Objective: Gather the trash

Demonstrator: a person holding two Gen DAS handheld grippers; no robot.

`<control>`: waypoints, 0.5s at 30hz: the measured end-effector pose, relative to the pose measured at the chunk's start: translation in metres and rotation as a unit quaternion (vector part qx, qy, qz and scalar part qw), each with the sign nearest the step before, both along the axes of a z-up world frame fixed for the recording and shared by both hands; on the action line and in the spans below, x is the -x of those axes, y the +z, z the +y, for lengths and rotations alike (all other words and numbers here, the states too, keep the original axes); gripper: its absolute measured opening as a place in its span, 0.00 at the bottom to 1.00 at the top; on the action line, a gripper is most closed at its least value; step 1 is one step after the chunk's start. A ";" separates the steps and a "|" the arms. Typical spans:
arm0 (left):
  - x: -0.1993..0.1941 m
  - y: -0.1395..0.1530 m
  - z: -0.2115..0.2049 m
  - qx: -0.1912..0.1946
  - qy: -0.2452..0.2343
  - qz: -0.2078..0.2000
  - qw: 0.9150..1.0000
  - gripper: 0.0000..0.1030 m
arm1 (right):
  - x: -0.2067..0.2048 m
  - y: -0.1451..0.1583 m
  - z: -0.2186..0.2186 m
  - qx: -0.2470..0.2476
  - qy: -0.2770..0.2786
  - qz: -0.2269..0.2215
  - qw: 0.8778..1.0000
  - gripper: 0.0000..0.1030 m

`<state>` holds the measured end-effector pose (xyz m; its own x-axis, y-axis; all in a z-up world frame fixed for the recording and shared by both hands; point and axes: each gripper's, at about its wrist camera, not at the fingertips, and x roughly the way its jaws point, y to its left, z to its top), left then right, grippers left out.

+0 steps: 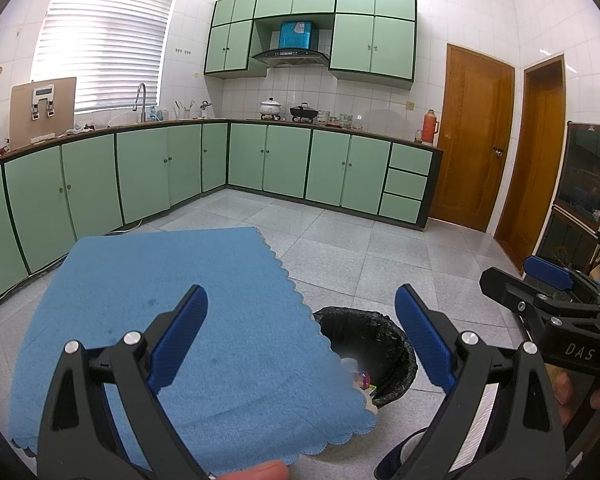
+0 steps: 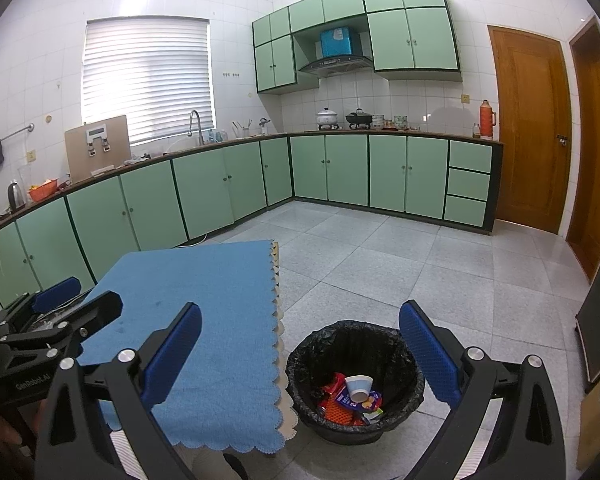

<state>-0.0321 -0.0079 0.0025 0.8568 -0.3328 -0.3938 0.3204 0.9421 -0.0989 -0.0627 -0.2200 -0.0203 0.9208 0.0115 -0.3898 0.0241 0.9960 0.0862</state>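
Note:
A black-lined trash bin (image 2: 356,376) stands on the floor right of a table under a blue cloth (image 2: 204,320). It holds a white paper cup (image 2: 358,387) and red and coloured wrappers (image 2: 336,404). My right gripper (image 2: 300,356) is open and empty above the bin's near side. My left gripper (image 1: 300,340) is open and empty over the cloth's right edge; the bin (image 1: 364,344) shows partly behind the cloth (image 1: 172,320). Each gripper shows in the other's view: the right one (image 1: 548,292), the left one (image 2: 60,304).
Green base cabinets (image 2: 228,184) run along the left and back walls. Wooden doors (image 2: 528,128) stand at the right. A dark framed cabinet (image 1: 584,200) stands at the far right. Grey tile floor (image 2: 420,264) lies around the bin.

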 end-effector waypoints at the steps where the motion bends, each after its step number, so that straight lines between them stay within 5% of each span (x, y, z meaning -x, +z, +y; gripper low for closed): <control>1: 0.000 0.000 0.000 0.000 0.000 0.000 1.000 0.89 | 0.000 0.000 0.001 0.000 0.000 0.000 1.000 0.94; 15: -0.003 -0.001 0.004 -0.003 0.001 0.002 1.000 0.89 | -0.001 0.000 0.002 -0.001 0.001 0.001 1.000 0.94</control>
<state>-0.0288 -0.0037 0.0015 0.8560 -0.3294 -0.3984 0.3189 0.9431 -0.0946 -0.0620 -0.2176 -0.0200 0.9204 0.0133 -0.3908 0.0230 0.9959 0.0880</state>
